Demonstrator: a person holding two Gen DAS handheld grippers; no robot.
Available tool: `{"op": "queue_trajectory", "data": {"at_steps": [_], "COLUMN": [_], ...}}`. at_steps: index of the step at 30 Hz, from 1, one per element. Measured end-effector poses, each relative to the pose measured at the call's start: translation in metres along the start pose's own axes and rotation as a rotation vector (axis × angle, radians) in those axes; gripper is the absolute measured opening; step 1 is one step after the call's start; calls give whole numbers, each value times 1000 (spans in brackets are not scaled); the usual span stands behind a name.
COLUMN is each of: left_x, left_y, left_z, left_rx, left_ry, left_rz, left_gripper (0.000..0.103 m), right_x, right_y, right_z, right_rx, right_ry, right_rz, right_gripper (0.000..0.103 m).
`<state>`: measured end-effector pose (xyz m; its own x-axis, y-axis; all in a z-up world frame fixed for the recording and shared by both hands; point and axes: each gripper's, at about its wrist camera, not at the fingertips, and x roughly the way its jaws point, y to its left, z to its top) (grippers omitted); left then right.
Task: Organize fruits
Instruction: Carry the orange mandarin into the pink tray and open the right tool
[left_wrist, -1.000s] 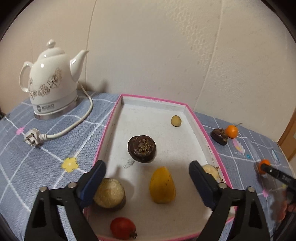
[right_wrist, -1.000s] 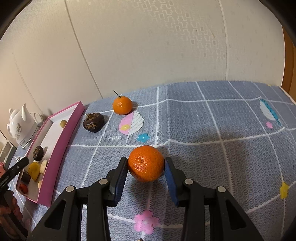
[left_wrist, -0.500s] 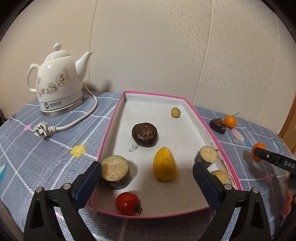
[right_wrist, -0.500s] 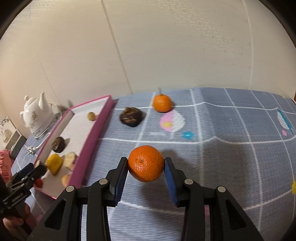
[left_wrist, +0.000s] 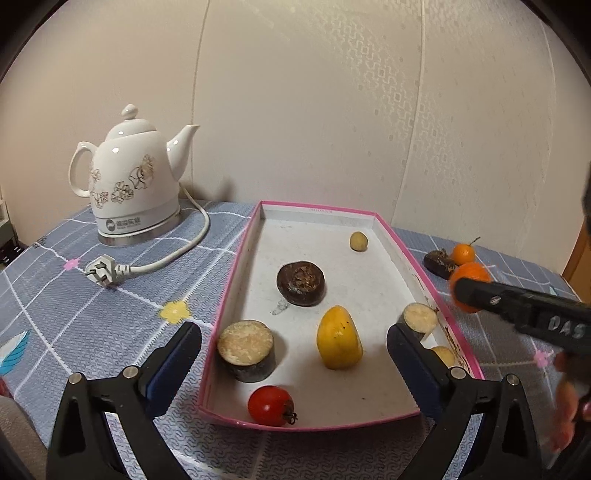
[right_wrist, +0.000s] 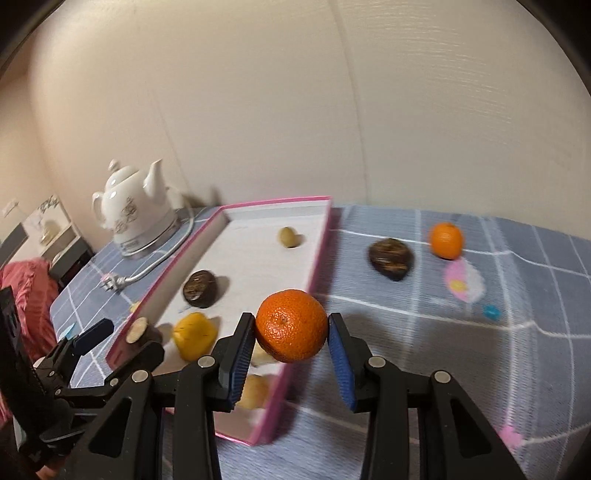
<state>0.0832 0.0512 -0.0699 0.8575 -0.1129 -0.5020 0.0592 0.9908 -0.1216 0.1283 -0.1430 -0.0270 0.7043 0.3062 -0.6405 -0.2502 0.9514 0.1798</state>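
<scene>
Right gripper (right_wrist: 291, 345) clamped on orange (right_wrist: 291, 325), half hidden by its finger from left view, left gripper (left_wrist: 293, 354) just widened, empty, over pink tray (left_wrist: 236, 291), pale fruit (left_wrist: 443, 356) partly hidden.

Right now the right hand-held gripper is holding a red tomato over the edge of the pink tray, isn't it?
Not quite. The right hand-held gripper is holding an orange mandarin, not a tomato, as the right wrist view shows. It does hang over the edge of the pink tray. The red tomato lies inside the tray, seen in the left wrist view.
</scene>
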Motion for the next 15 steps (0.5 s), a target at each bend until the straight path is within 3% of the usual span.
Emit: {"op": "queue_trajectory", "data": {"at_steps": [15], "left_x": [2], "left_y": [-1], "left_z": [0], "left_rx": [-7], "left_ry": [2], "left_rz": [-10], "left_gripper": [101], "right_x": [51], "right_y": [15], "right_z": [19], "right_rx": [-32], "right_ry": [91], "right_rz": [11], "right_gripper": [41]}}
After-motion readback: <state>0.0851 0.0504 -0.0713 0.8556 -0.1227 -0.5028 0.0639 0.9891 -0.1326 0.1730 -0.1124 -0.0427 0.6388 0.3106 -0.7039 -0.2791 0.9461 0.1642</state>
